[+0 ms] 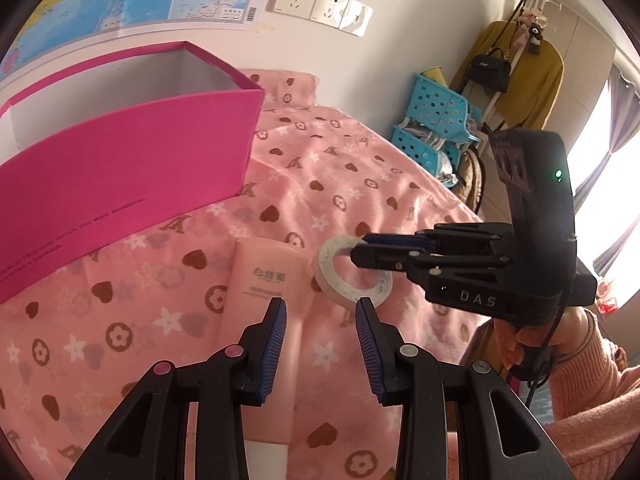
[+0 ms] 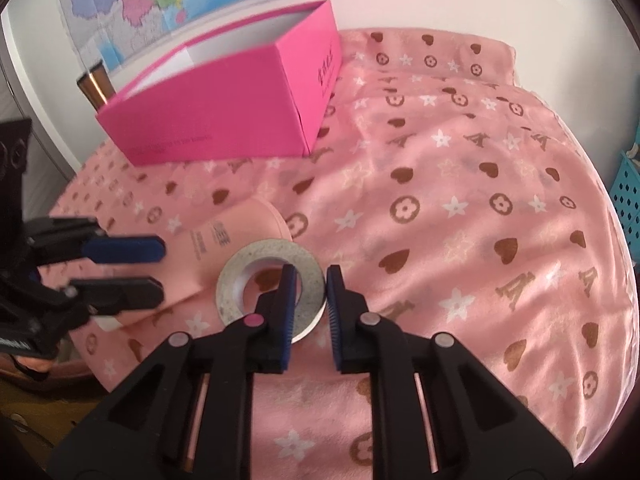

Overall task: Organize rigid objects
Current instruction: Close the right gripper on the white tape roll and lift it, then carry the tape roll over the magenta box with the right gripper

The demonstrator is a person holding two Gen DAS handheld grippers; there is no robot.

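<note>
A white tape roll [image 1: 340,284] [image 2: 256,256] lies flat on the pink patterned cloth [image 2: 460,184]. My right gripper [image 2: 312,272] [image 1: 358,249] is shut on its near wall, with one finger inside the hole and the other outside. A pink tube [image 1: 268,272] [image 2: 236,232] lies just left of the roll. My left gripper [image 1: 320,304] [image 2: 161,269] hovers over the tube, its jaws a narrow gap apart and pressing on nothing. An open pink box [image 1: 120,168] [image 2: 224,108] stands behind them, and what shows of its white inside is bare.
A brown bottle [image 2: 94,84] stands behind the box by the wall. Blue baskets [image 1: 436,116] and a rack with a yellow coat [image 1: 520,80] stand beyond the table's right edge. A person's sleeve [image 1: 580,360] holds the right gripper.
</note>
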